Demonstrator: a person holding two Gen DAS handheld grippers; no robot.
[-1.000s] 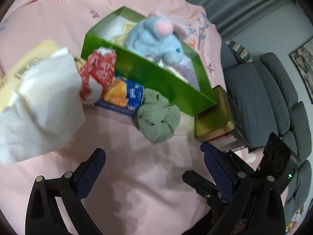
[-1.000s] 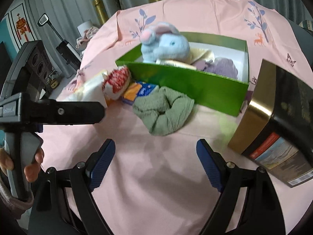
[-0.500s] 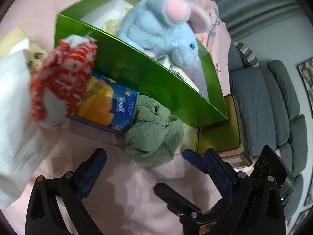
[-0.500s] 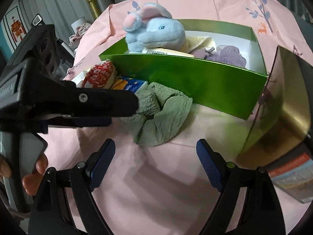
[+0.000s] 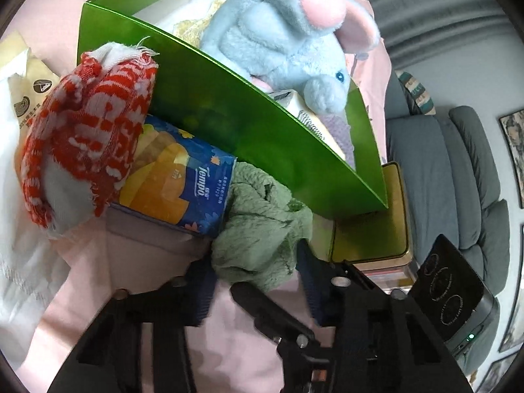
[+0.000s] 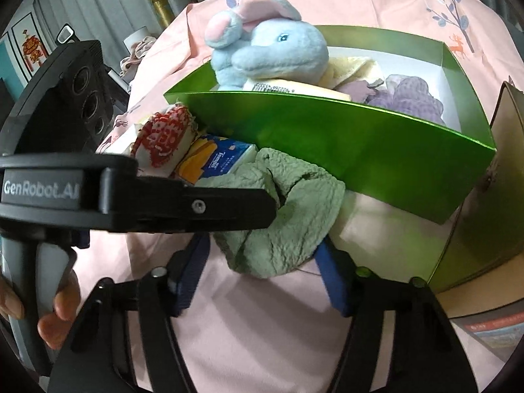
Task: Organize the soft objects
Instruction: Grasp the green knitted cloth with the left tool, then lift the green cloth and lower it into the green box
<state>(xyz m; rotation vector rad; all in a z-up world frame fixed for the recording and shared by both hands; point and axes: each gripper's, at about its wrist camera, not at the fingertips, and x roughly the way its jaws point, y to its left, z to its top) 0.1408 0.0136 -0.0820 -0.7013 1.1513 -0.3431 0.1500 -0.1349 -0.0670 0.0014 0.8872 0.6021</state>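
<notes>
Under everything we see a pink cloth [image 6: 249,334] printed with small trees and deer; only the left wrist view gives us the grey sofa [image 5: 458,177] beyond its edge, and only the right wrist view gives us the curtains [image 6: 108,9] and a hand [image 6: 49,308] curled round the other tool's handle. On the cloth stands a green box [image 5: 262,131], open at the top, with a blue plush rabbit [image 6: 271,52] leaning over its near wall; the right view alone lets us look down into the box at a pale yellow cloth [image 6: 352,68] and a purple knitted piece [image 6: 416,98]; a gold tin [image 6: 478,216] stands just beside the box's end. Against the box's outer wall lie a red-and-white knitted sock [image 5: 88,124] and a blue and orange Tempo tissue pack [image 5: 183,183]. The green fleece cloth [image 6: 285,219] sits crumpled in front of the box, touching the tissue pack, nubbly and folded in on itself. The left gripper [image 5: 253,276] and the right gripper [image 6: 262,271] have both just been closing, and each set of jaws now presses in on the near edge of that fleece from its own side.
</notes>
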